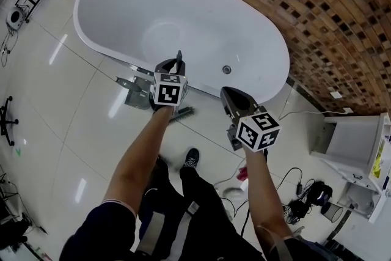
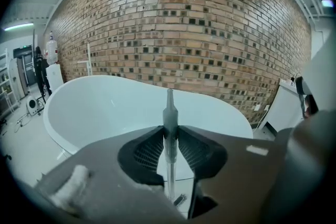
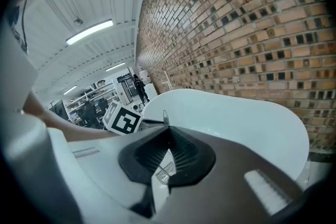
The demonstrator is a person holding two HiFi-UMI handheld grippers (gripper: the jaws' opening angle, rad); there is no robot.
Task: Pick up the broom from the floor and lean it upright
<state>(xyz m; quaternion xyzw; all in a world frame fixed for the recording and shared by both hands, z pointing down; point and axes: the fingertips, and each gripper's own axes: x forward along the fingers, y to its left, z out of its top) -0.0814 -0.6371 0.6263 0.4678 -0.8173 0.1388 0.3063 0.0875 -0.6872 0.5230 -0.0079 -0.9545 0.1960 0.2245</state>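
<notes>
Two grippers, one marker cube on each. Left gripper [image 2: 169, 131] clenched on the single broom [image 2: 169, 105], pinching its slim, pale handle between dark ribbed pads, with the tapered tip poking above them. Right gripper [image 3: 165, 127] closed tip to tip on nothing, off to the right and apart from the broom. Broom held upright in front of the one bathtub [image 1: 82, 21], dark bristle head low by the tub's base; contact with the floor [image 1: 61, 107] not clear. Tub white, oval, smooth and glossy, with one small round drain [image 1: 226, 69]. One wall [image 1: 317, 3] of rough brown brick dotted with dark recesses. Floor of large pale shiny tiles. One grey metal piece [image 1: 133, 91] lying by the tub, partly behind the left cube, kind not made out. Most of the broom's shaft hidden in the head view behind gripper and forearm. Tangle of cables [image 1: 293, 195] at lower right, too small to count
</notes>
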